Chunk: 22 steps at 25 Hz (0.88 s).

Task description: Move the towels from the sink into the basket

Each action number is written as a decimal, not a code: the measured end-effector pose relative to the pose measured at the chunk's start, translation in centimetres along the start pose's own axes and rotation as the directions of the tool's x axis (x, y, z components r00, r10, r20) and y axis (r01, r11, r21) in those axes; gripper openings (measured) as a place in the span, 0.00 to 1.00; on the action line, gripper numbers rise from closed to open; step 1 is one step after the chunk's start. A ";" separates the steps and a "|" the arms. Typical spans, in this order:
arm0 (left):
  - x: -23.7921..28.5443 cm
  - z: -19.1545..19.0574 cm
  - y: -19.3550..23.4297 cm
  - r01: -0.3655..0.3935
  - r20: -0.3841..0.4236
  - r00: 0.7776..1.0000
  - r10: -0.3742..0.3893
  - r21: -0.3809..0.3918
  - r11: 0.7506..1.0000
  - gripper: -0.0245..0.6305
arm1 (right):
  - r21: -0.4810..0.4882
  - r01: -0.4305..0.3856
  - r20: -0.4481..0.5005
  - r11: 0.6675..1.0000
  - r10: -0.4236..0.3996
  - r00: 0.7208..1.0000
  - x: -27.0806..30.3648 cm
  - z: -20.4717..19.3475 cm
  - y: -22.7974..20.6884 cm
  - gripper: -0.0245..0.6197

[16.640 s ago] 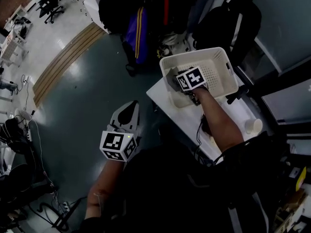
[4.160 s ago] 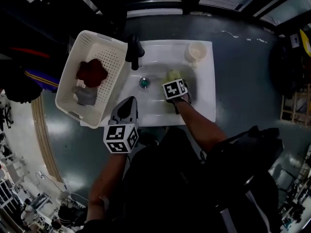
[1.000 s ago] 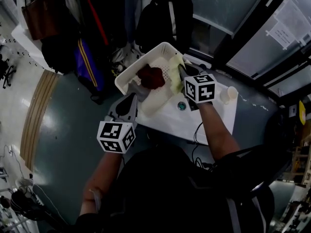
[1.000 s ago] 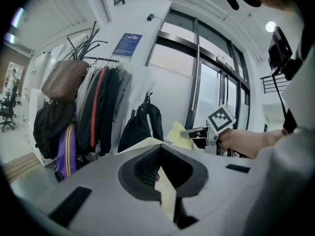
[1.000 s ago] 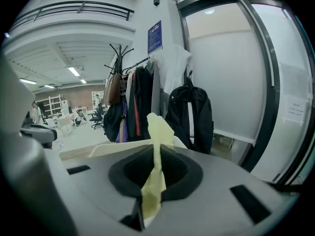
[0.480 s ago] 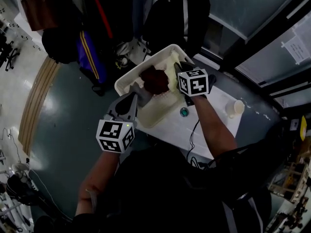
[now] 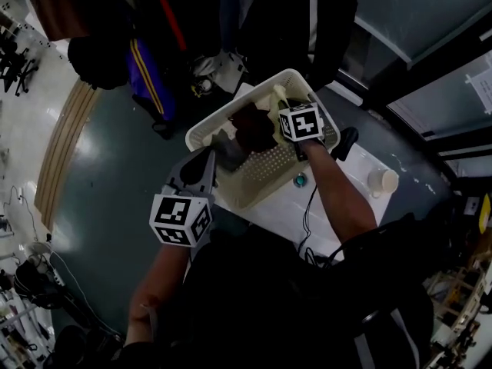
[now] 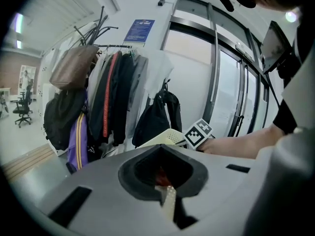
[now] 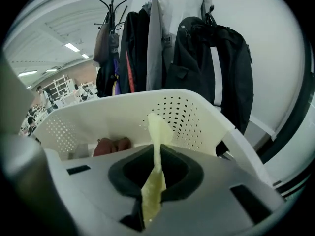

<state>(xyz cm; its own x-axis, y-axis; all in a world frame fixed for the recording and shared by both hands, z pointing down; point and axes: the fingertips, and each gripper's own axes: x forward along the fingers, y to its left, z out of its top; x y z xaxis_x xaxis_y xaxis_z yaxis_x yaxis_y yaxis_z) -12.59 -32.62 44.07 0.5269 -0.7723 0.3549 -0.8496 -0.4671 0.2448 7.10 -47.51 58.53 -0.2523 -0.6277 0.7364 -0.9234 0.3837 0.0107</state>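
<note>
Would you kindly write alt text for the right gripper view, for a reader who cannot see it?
The right gripper is shut on a pale yellow towel, held over a white perforated basket. A dark red towel lies inside the basket. Coats and a black backpack hang behind it.

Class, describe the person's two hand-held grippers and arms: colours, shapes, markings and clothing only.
The left hand-held gripper and right hand-held gripper each have a light-grey shell with a dark-rimmed opening round the jaws. Each carries a white cube printed with black square markers. The forearms are bare below a dark short-sleeved top. A thin dark cable trails by the right forearm.
</note>
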 end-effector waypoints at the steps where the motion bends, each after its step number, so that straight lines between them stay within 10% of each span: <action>1: 0.0 -0.1 0.5 -0.014 -0.002 1.000 0.014 -0.011 1.000 0.05 | -0.001 0.003 -0.015 1.000 -0.003 1.000 0.6 -0.2 -0.1 0.09; 12: -0.8 -1.0 1.9 -0.066 -0.037 0.997 0.066 -0.011 0.998 0.05 | 0.008 0.006 -0.119 1.000 -0.005 0.993 4.4 -2.4 -0.1 0.10; 22: -2.4 -0.5 0.7 -0.031 0.009 0.999 0.031 0.003 1.000 0.05 | -0.007 0.030 -0.004 1.000 -0.030 1.000 -0.3 0.8 1.2 0.24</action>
<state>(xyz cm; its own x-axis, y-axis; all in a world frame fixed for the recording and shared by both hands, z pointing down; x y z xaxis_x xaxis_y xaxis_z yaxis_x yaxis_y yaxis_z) -14.46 -30.93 43.84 0.5004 -0.7900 0.3543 -0.8655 -0.4445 0.2312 5.87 -47.42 57.76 -0.2231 -0.6364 0.7384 -0.9286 0.3692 0.0377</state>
